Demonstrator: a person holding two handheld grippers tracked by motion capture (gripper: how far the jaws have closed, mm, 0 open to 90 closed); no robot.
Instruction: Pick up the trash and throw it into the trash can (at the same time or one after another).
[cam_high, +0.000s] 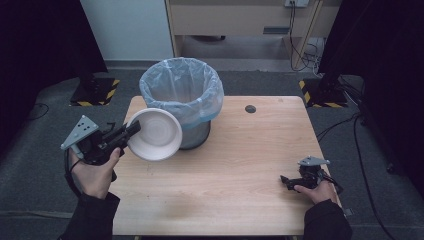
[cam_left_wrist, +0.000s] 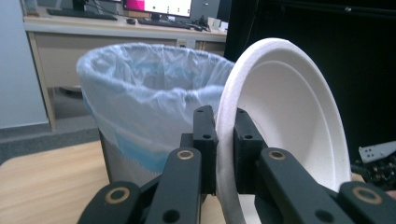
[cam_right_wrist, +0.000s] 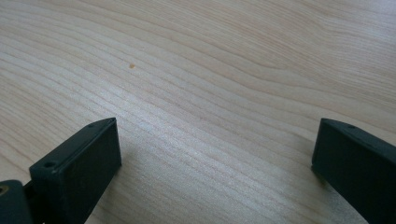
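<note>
left tongs: clamped on the rim of a white foam plate, held on edge beside the lined trash bin, likely for dropping in | right tongs: spread wide, empty, resting on the desk

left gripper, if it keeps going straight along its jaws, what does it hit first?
Most likely the bin. The left gripper, shut on the rim of the white plate, points toward the bin's bag-lined wall in the left gripper view. The carried plate would probably touch first; depth is unclear.
</note>
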